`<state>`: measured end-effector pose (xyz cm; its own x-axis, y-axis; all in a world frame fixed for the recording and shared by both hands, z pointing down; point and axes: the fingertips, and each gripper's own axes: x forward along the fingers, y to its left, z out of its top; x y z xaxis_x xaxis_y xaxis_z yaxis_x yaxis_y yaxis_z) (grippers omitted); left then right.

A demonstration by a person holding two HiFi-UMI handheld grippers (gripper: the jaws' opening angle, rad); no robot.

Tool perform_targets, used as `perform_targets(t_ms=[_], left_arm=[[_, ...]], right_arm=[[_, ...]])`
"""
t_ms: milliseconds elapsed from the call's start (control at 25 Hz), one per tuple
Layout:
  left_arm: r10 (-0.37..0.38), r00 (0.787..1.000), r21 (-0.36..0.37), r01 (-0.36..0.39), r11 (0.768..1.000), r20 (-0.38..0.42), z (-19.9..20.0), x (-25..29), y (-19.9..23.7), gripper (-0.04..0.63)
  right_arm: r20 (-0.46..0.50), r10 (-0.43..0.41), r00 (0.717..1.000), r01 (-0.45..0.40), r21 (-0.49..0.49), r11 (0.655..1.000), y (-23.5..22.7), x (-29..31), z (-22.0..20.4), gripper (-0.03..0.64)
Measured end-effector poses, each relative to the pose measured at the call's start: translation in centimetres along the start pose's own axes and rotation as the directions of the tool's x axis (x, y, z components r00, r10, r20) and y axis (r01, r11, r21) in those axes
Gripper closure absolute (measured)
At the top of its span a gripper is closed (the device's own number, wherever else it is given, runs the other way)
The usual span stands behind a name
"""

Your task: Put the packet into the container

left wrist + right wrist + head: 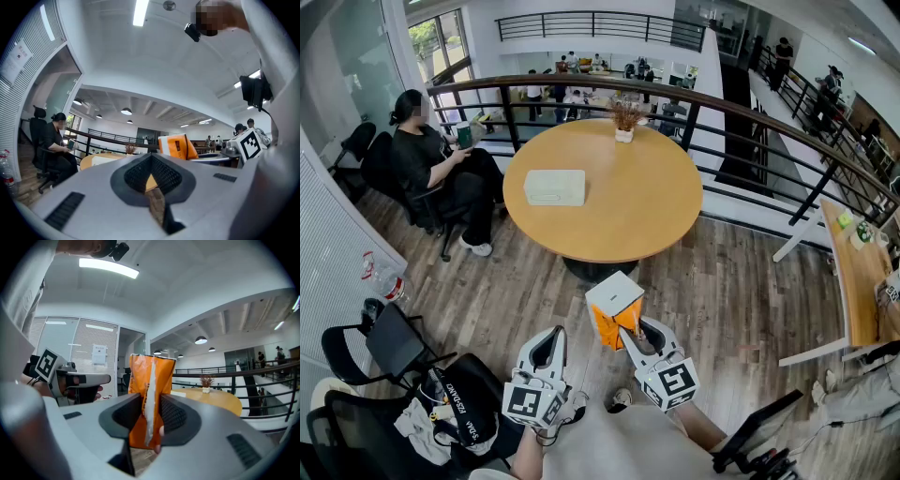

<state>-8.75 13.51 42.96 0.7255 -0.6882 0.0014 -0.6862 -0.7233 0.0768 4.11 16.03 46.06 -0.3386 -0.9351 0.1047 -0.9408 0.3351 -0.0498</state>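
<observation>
Packet (615, 317) looks light, soft and crinkly; it is low in the middle of the head view, pinched near its bottom by the right gripper (151, 401). A gentle hold there should stop it slipping or squashing. The left gripper (151, 159) is closed on nothing, and the container (554, 187) sits on the table (647, 206) higher up

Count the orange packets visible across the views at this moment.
1. The orange packet is clamped upright in the right gripper, over the floor short of the round table. More could be hidden inside the pale container.
</observation>
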Motion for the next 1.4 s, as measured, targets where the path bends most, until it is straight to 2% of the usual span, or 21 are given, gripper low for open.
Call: perform_targets(t_ms=[120, 320, 720, 960, 1120, 1400], left_arm=[[-0.012, 1.0, 0.006, 0.012, 1.0, 0.016, -0.4, 0.8, 0.1, 0.591], [-0.006, 1.0, 0.002, 0.006, 1.0, -0.003, -1.7, 1.5, 0.3, 0.591], [-0.007, 1.0, 0.01, 0.007, 1.0, -0.008, -1.4, 1.4, -0.5, 0.591], [-0.002, 1.0, 0.018, 0.002, 1.0, 0.006, -0.5, 1.4, -0.2, 0.591], [0.016, 1.0, 0.03, -0.017, 0.999, 0.022, 1.1, 1.2, 0.2, 0.591], [0.011, 1.0, 0.027, -0.011, 1.0, 0.003, 1.3, 1.2, -0.9, 0.591]], right_arm=[[0.0, -0.007, 1.0, 0.007, 0.0, 1.0, -0.7, 0.6, 0.0, 0.494], [-0.02, -0.006, 1.0, 0.006, -0.009, 1.0, -1.3, 1.4, -0.9, 0.494], [-0.021, 0.003, 1.0, -0.003, -0.01, 1.0, -1.3, 1.2, -1.0, 0.494], [-0.018, 0.005, 1.0, -0.006, -0.029, 1.0, -1.4, 1.7, -0.9, 0.494], [0.009, 0.021, 1.0, -0.021, -0.022, 1.0, -1.5, 2.6, 0.8, 0.494], [0.012, 0.023, 1.0, -0.023, -0.025, 0.999, -1.6, 1.9, 1.8, 0.494]])
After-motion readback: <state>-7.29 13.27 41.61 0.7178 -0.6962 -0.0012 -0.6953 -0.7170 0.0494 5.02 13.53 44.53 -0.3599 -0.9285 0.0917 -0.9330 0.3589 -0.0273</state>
